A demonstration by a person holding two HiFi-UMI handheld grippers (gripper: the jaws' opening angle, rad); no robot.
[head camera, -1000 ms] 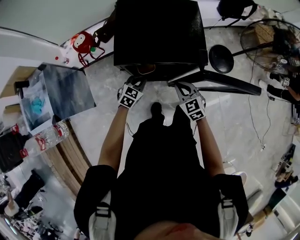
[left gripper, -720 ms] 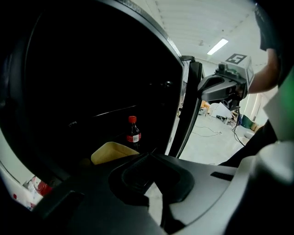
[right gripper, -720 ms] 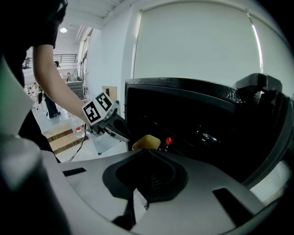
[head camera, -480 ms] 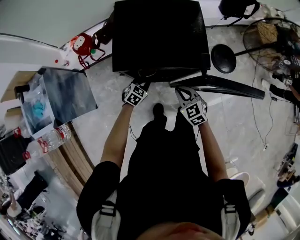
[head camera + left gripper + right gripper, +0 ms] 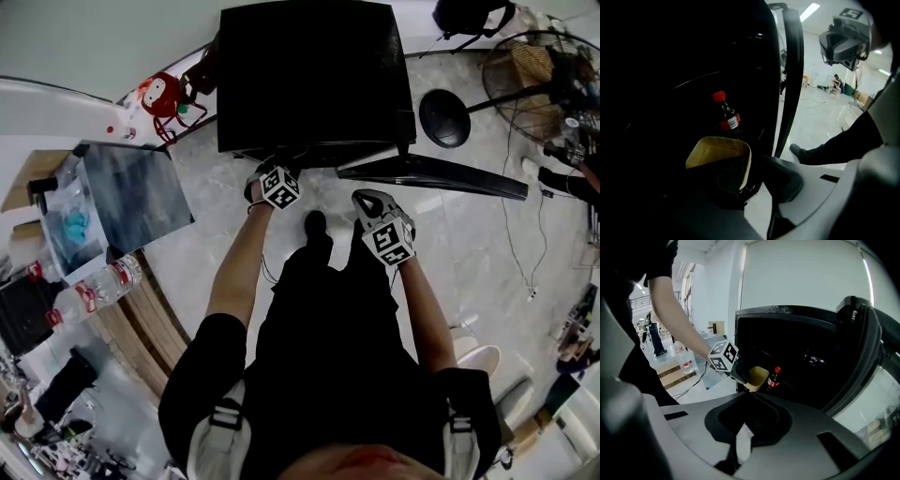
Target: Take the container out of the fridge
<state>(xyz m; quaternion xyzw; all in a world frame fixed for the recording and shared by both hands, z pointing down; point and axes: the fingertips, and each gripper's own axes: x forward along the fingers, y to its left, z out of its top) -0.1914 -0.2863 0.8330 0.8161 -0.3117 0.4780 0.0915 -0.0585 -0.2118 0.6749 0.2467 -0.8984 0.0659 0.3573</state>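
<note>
The black fridge (image 5: 309, 75) stands ahead with its door (image 5: 441, 176) swung open to the right. My left gripper (image 5: 738, 186) is shut on a tan paper container (image 5: 720, 153), held at the fridge's open front. A cola bottle (image 5: 726, 117) with a red cap stands behind it inside the dark fridge. The right gripper view shows the same container (image 5: 757, 376) and cola bottle (image 5: 774, 377) beside the left gripper's marker cube. My right gripper (image 5: 746, 401) is shut with nothing in it, a little back from the door. In the head view the left gripper (image 5: 272, 174) and right gripper (image 5: 366, 200) flank my shoe.
A low table (image 5: 131, 192) with a tray stands at the left, water bottles (image 5: 103, 277) beside it. A red toy (image 5: 159, 94) lies left of the fridge. A round black stool (image 5: 442, 117), a fan (image 5: 534, 66) and floor cables are at the right.
My right gripper has drawn back from the door's edge toward me. The left gripper has shifted slightly right at the fridge front, with the container in it.
</note>
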